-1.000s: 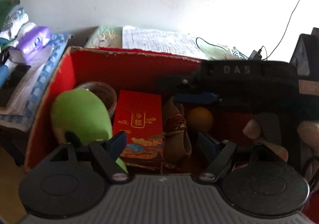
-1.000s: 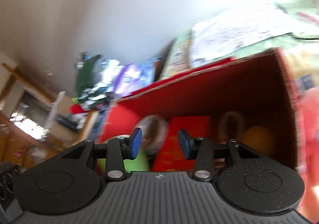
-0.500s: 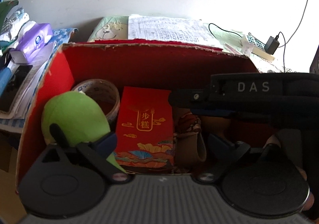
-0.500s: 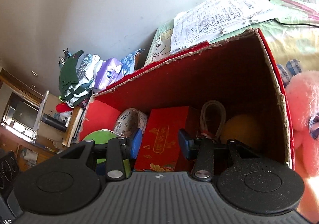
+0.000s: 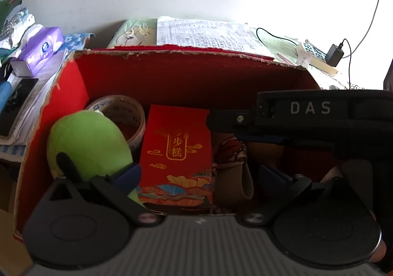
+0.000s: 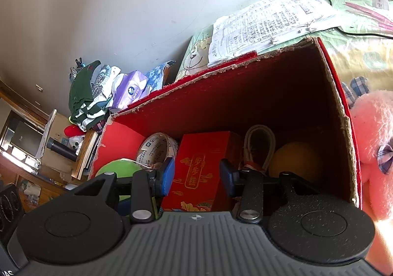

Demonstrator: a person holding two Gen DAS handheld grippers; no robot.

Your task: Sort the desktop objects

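Both units are seen as ribbed grey housings flanked by two black round discs. Left gripper [image 5: 199,174]: black linkage arms, blue finger pads [image 5: 129,174], silver pivot screws. Right gripper [image 6: 196,175]: same build; white "DAS" lettering is noted on its black body.

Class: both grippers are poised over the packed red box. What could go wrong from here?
1. The right gripper is open around the red packet; closing may also snag the cord loop beside it.
2. The right gripper's body crosses in front of the left gripper, so they may collide.
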